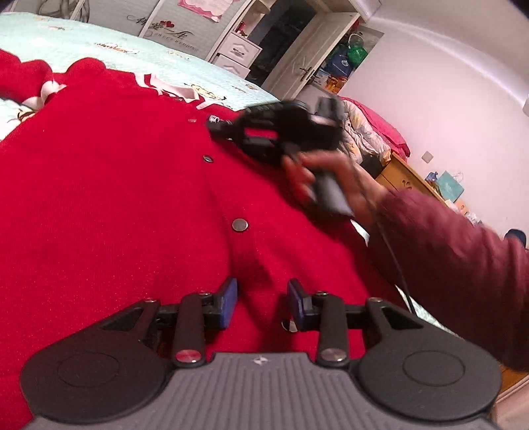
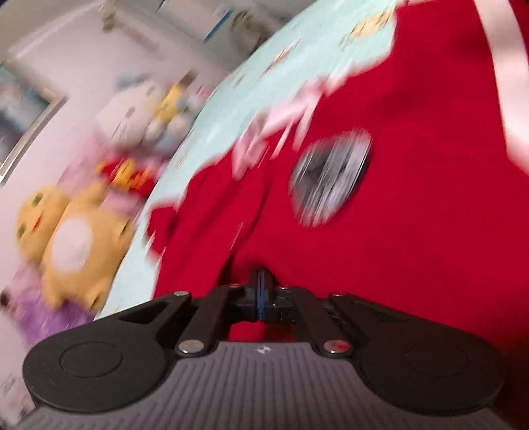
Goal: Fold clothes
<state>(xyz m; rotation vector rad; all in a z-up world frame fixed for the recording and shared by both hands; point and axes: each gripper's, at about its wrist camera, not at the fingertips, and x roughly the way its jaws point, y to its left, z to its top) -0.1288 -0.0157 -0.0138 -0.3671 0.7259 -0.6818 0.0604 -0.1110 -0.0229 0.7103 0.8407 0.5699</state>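
Blurring hides most beyond my right gripper (image 2: 261, 291), its jaws clenched over the red cardigan (image 1: 115, 198); my left gripper (image 1: 261, 297) hangs released above it

A home bedroom, no question. Ahead of the jaws in the left wrist view a bed (image 1: 99, 43) spreads out under a pale mint sheet with little cartoon prints. Beyond it, a white wardrobe (image 1: 185, 29) with decal lettering and small drawers (image 1: 241, 49), one door (image 1: 307, 56) standing open. Off to the right of the jaws, a pile of bedding (image 1: 363, 129) against a plain white wall (image 1: 446, 82), and a wooden cabinet (image 1: 406, 178) with bags on top. In the right wrist view, badly blurred, stuffed toys (image 2: 76, 231) crowd the bedside to the left of the jaws.
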